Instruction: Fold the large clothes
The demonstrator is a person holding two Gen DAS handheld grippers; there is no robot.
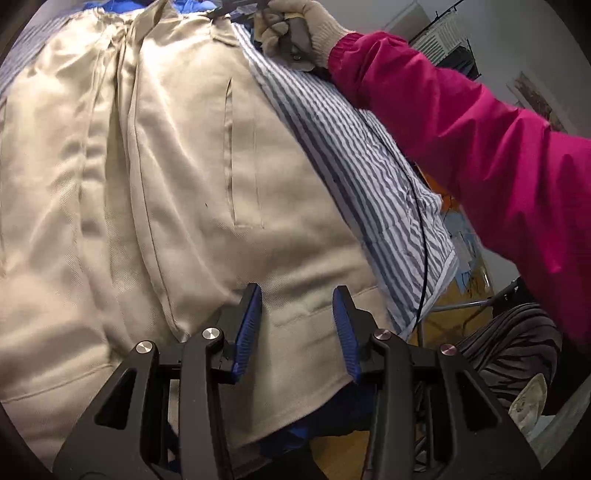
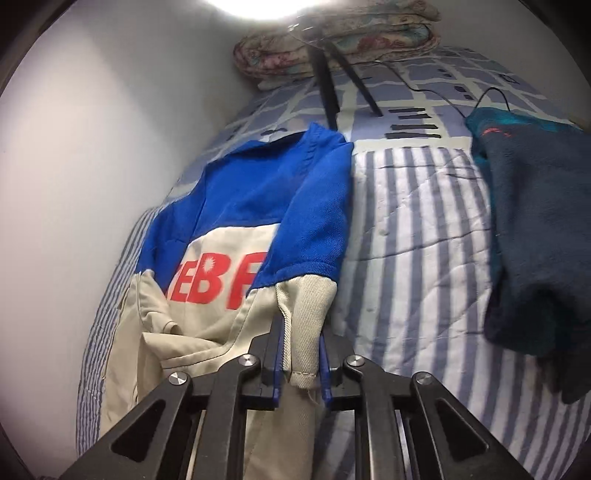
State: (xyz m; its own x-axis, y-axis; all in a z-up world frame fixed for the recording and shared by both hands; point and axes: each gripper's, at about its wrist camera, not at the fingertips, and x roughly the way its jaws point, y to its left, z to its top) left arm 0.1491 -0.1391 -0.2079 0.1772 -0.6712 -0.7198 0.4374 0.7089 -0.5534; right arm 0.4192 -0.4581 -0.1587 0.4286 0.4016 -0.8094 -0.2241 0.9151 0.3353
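A beige jacket (image 1: 177, 177) with a blue upper part (image 2: 251, 184) and red letters lies spread on a blue-and-white striped bedcover (image 2: 406, 240). In the left wrist view, my left gripper (image 1: 297, 306) hovers over the jacket's hem. Its blue pads (image 1: 249, 317) stand apart, and flat cloth passes beneath them. In the right wrist view, my right gripper (image 2: 300, 332) is shut on a beige fold of the jacket's sleeve (image 2: 306, 306), just below the blue sleeve part. A gloved hand (image 1: 295, 29) with a pink sleeve (image 1: 480, 140) holds that gripper at the jacket's far end.
A dark teal garment (image 2: 535, 240) lies on the bed to the right of the jacket. A folded floral quilt (image 2: 332, 48) and black rods (image 2: 328, 92) sit at the far end. A white wall (image 2: 92, 166) runs along the left. A black cable (image 1: 421, 221) crosses the bedcover.
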